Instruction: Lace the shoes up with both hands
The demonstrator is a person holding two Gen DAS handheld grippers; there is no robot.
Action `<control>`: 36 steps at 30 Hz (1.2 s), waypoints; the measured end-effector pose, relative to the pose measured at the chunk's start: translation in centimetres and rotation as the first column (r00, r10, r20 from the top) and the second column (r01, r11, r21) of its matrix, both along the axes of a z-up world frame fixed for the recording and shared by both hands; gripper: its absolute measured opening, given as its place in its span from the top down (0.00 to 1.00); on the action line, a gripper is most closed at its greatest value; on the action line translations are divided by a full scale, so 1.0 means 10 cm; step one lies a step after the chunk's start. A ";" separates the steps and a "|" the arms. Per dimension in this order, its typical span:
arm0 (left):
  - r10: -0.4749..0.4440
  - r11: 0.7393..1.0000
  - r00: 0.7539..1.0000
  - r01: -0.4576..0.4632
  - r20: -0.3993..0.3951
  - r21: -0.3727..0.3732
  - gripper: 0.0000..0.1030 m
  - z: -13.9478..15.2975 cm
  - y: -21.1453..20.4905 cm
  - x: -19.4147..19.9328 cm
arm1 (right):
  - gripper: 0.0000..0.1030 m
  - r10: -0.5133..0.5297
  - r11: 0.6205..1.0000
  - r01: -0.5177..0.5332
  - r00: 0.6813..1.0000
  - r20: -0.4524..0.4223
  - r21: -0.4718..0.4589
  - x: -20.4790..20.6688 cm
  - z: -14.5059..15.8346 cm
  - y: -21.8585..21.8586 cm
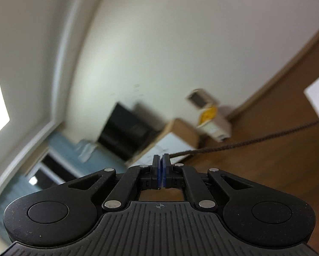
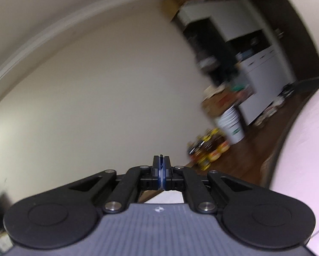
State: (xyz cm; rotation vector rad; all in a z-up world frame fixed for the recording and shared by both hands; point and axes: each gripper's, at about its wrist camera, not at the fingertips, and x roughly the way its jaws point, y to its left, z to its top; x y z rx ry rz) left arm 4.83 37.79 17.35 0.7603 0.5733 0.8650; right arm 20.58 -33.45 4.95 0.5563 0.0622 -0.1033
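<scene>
The left gripper (image 1: pixel 161 160), a black two-finger tool with blue pads, points out roughly level across the room toward a pale wall, the view tilted so the brown wooden floor (image 1: pixel 255 170) slopes up to the right. Its jaws are pressed together, and a dark brown braided shoelace (image 1: pixel 244 141) comes out from the right side of its tips and runs taut to the right edge of the view, so the lace is pinched there. The shoe itself is in neither view. The right gripper (image 2: pixel 161 160), the same black tool with blue pads, is also held about level and faces a plain cream wall (image 2: pixel 106 96), with blurred white cabinets (image 2: pixel 264 72) and a white bucket (image 2: pixel 232 125) off to the right. Its jaws are closed too; a thin dark sliver stands up between its pads at the tip, but what it is cannot be told.
</scene>
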 end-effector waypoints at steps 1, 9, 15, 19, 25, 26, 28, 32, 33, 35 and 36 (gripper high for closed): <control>0.004 1.000 1.000 -0.004 0.013 0.001 0.98 0.07 0.01 -0.07 | 0.98 -0.017 1.000 0.017 1.000 0.011 -0.006 -0.04 0.02 -0.02; -0.088 0.996 0.993 0.087 0.079 0.008 0.98 0.32 -0.32 -0.31 | 0.98 -0.086 0.996 0.088 0.990 0.116 -0.013 -0.25 0.22 -0.10; -0.246 0.969 0.966 0.247 0.075 -0.005 0.98 0.36 -0.75 -0.23 | 0.98 0.004 0.999 0.003 0.987 0.163 -0.043 -0.31 0.42 0.14; -0.406 0.907 0.910 0.413 0.088 -0.081 0.98 0.46 -1.00 0.03 | 0.98 0.185 0.979 -0.169 0.972 0.148 -0.111 -0.09 0.55 0.62; -0.591 0.790 0.805 0.592 0.060 -0.161 0.98 0.40 -1.35 0.62 | 0.98 0.478 0.868 -0.457 0.876 0.072 -0.195 0.59 0.66 1.40; -0.610 0.776 0.791 0.607 0.040 -0.171 0.98 0.36 -1.42 0.71 | 0.98 0.490 0.860 -0.470 0.869 0.063 -0.200 0.63 0.65 1.41; -0.650 0.747 0.760 0.635 -0.017 -0.195 0.98 0.29 -1.57 0.93 | 0.98 0.565 0.805 -0.550 0.825 0.007 -0.224 0.92 0.62 1.66; -0.692 0.707 0.718 0.653 -0.075 -0.272 0.98 0.35 -1.71 1.28 | 0.98 0.687 0.697 -0.690 0.721 -0.098 -0.192 1.59 0.68 2.04; -0.696 0.696 0.713 0.643 -0.081 -0.319 0.98 0.48 -1.72 1.37 | 0.98 0.708 0.675 -0.717 0.696 -0.121 -0.174 1.77 0.75 2.13; -0.707 0.681 0.697 0.625 -0.121 -0.381 0.98 0.69 -1.74 1.41 | 0.98 0.717 0.666 -0.733 0.680 -0.152 -0.137 1.92 0.97 2.16; -0.715 0.671 0.687 0.621 -0.129 -0.405 0.98 0.84 -1.75 1.39 | 0.98 0.723 0.656 -0.743 0.669 -0.173 -0.131 1.93 1.14 2.14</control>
